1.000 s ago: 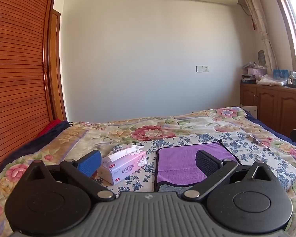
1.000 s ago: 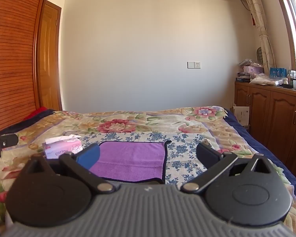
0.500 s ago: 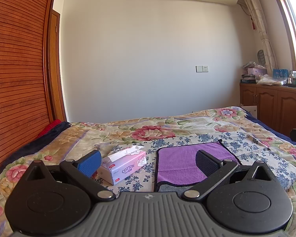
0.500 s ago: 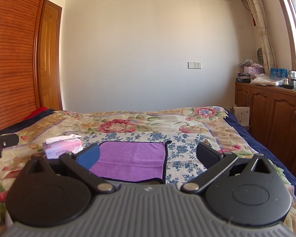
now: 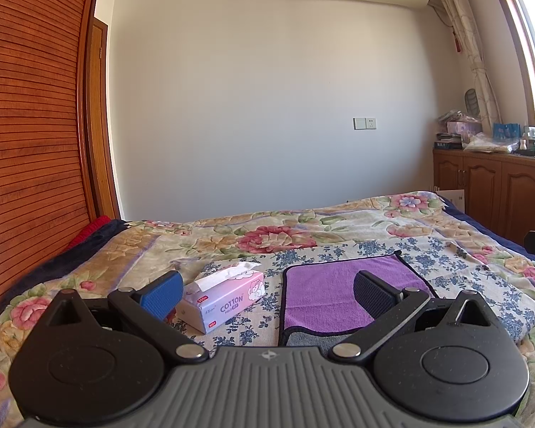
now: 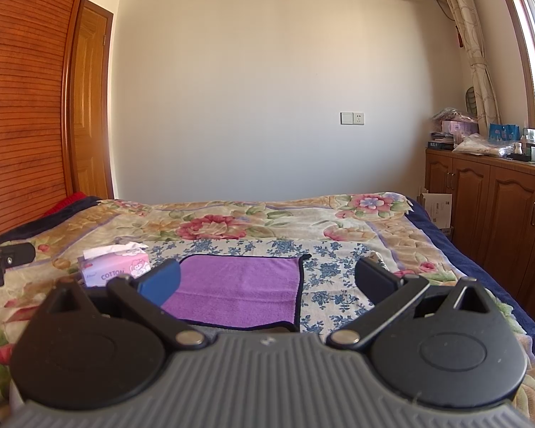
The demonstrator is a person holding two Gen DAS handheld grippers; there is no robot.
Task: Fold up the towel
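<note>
Both sets of fingers are spread wide and holding nothing. My left gripper [image 5: 267, 290] has its blue pad [image 5: 162, 294] over toward the tissue box [image 5: 224, 297] and its black pad [image 5: 372, 296] sitting in front of the purple towel [image 5: 342, 296]. The right gripper [image 6: 265, 283] is the same story: jaws apart, blue pad low over the towel's near-left part in the picture, black pad off to the right over the blue-flowered sheet [image 6: 335, 274].

The towel itself lies on that sheet on top of the floral bedspread [image 6: 232, 221]. The purple side with dark trim is up, and a strip of grey shows along the near edge, so I'd guess that edge is turned over or it's two-sided; I can't tell which from here. Neither gripper is touching it.

So I'd call this the very start: hovering, lining up, no fold made yet as far as I can judge. The next move probably means dropping both grippers to the near corners, one each, and pinching only the towel layer rather than the sheet under it. On the left side I need to watch that tissue box, which sits just beside the towel's left edge. Then lift evenly and carry the edge toward the far one.
</note>
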